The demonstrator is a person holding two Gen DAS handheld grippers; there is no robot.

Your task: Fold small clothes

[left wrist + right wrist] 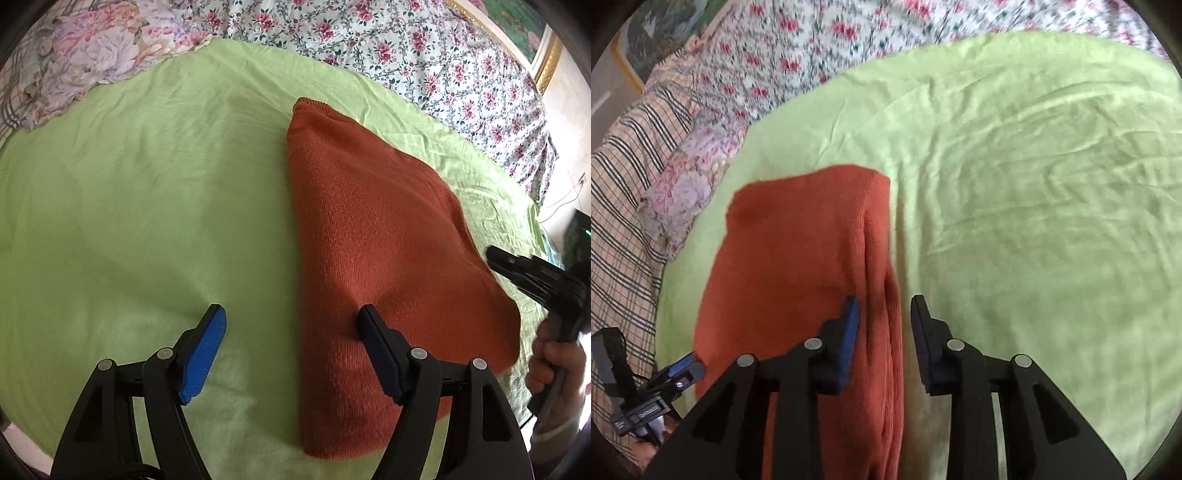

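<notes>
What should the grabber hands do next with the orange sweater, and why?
Probably shut the right tool on the orange sweater: its open fingers straddle the sweater's layered edge, while the left tool is open, gripping nothing, and the sweater lies on the green sheet.

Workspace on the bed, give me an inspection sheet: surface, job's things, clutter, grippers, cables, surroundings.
Surface: wrinkled light green sheet spread over a bed.
Job's things: rust-orange knitted garment, folded into a long stack, lying flat on the sheet.
Clutter: crumpled pastel floral cloth at the sheet's far edge.
Grippers: left gripper open, one finger over the garment's near end, one over the sheet; right gripper open, straddling the garment's layered edge.
Cables: thin pale cable beside the bed.
Surroundings: white rose-print bedspread, plaid fabric, gold picture frame.
</notes>
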